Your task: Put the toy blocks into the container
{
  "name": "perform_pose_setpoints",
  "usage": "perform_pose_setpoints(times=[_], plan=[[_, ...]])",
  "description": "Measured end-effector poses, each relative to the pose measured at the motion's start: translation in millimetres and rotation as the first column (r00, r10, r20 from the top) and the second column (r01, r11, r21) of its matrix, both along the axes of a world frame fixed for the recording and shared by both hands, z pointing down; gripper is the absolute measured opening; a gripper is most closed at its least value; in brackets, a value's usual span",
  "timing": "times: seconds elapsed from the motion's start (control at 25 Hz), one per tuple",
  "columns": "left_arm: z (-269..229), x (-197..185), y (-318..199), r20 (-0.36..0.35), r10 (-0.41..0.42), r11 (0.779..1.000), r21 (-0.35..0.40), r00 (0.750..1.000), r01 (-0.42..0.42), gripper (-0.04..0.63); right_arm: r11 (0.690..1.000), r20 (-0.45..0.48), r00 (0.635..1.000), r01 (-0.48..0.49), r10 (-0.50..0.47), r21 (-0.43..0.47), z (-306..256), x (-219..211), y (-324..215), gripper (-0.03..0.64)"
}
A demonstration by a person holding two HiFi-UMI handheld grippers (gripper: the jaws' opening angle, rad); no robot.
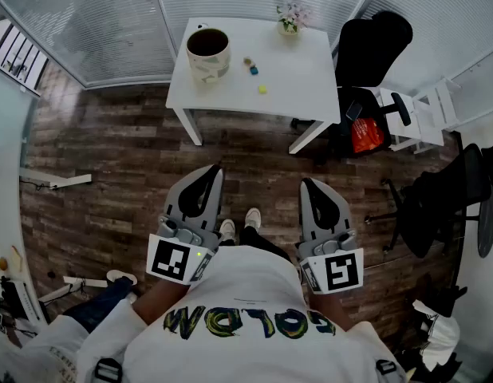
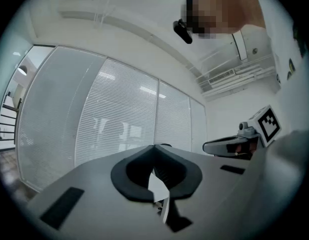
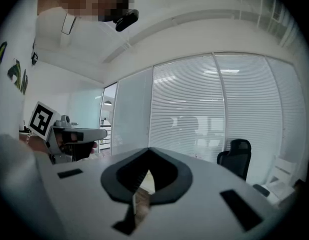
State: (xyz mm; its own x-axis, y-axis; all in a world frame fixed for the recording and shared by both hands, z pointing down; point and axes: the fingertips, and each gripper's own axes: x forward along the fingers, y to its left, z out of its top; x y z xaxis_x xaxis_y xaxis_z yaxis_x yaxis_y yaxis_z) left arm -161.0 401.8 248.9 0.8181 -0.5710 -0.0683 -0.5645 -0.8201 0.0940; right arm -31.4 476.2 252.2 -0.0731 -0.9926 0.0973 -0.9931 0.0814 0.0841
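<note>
**plankwalker:** What's the room like from the head cam?

**gripnerd:** Mostly floor (image 1: 111,174), dark wood planks, with glass walls (image 1: 95,22) and shut blinds round the far side. A white table (image 1: 310,78) stands over there, well away from the person. There's a black office chair (image 1: 370,42) just beside its right edge, and an orange bag (image 1: 366,134) lower down by the chair.

**plankwalker:** And the claws, got anything in them?

**gripnerd:** Nope, both empty. The left gripper (image 1: 214,171) and right gripper (image 1: 308,184) sit close in front of the person's white shirt (image 1: 254,294). They point out roughly level toward the table, and the shoes (image 1: 240,228) show between them. Each gripper's own view shows its jaws closed tip to tip, with only the blinds behind them.

**plankwalker:** So where's the actual task stuff?

**gripnerd:** All on the table. The container (image 1: 208,54) is a cream tub with a dark inside, upright on the left part of the top. A little flower pot (image 1: 290,18) sits at the back edge. The toy blocks (image 1: 254,69) are three tiny ones lying on the bare tabletop right of the container, not touching it. A brownish one and a blue one lie close together. A yellow-green one is a bit further right, nearer the front edge.
</note>
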Motion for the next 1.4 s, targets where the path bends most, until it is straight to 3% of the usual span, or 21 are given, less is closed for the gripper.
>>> perform_pose_setpoints(times=[0.8,1.4], plan=[[0.8,100.3,-17.9,-0.001,-0.04,0.999,0.0,0.999,0.04,0.014,0.999,0.012,0.999,0.048,-0.048,0.011,4.7,100.2,-22.6,0.009],[7.1,122.8,-66.1,0.014,-0.073,0.997,0.009,0.997,0.072,0.014,0.997,0.032,0.996,0.082,-0.083,0.015,11.2,123.7,-73.0,0.01]])
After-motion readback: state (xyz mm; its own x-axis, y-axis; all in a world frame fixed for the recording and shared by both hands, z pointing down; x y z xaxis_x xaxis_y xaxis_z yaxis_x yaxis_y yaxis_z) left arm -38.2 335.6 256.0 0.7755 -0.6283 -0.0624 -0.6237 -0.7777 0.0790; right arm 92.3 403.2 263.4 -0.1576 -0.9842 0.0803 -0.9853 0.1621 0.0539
